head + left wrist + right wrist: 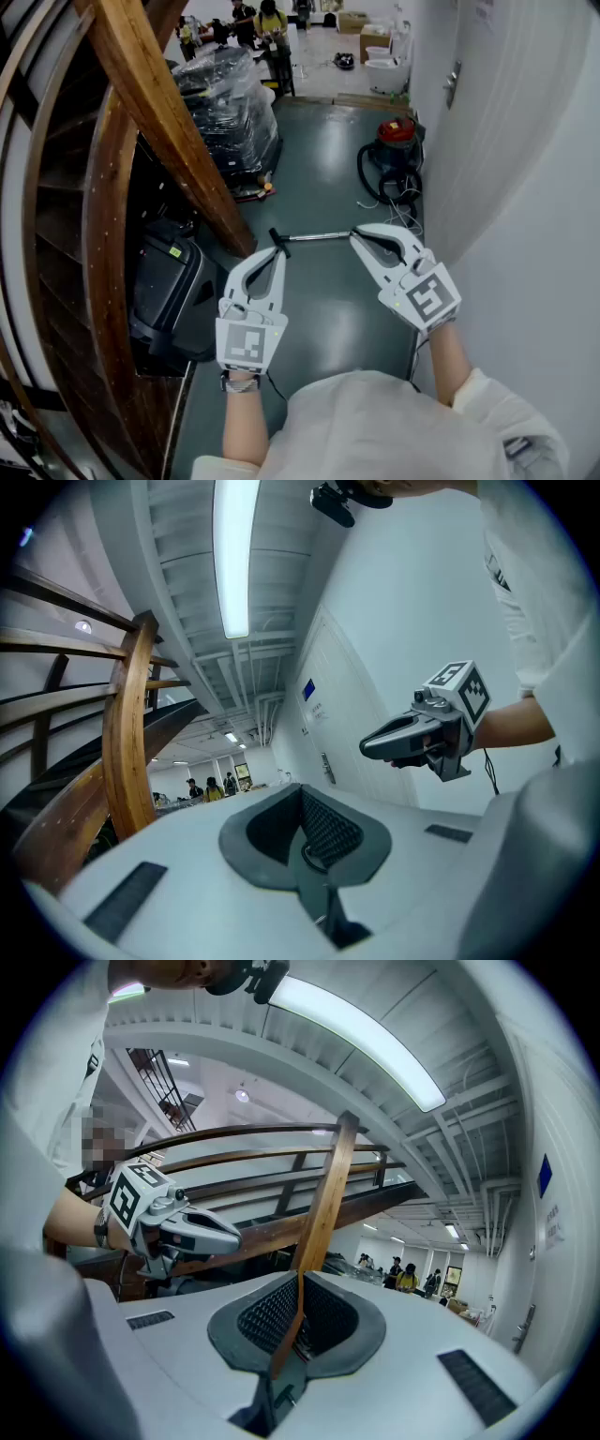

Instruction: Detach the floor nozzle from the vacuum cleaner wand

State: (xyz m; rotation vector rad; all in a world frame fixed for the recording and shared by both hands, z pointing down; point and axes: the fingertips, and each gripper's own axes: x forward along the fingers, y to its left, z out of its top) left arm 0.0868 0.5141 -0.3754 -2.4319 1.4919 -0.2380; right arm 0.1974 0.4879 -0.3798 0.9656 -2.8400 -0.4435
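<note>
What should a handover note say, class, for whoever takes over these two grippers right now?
Left gripper: jaws shut, empty, held level in the air.
Right gripper: jaws all but together, nothing between them, also level and in the air.
Things: the wand lies on the grey floor ahead of both grippers. The dark floor nozzle sits at the wand's left end. The red-topped vacuum cleaner stands further off by the right wall.
Done: nothing; the nozzle looks to be on the wand.
Left: grip the wand and the nozzle, then pull them apart.
</note>
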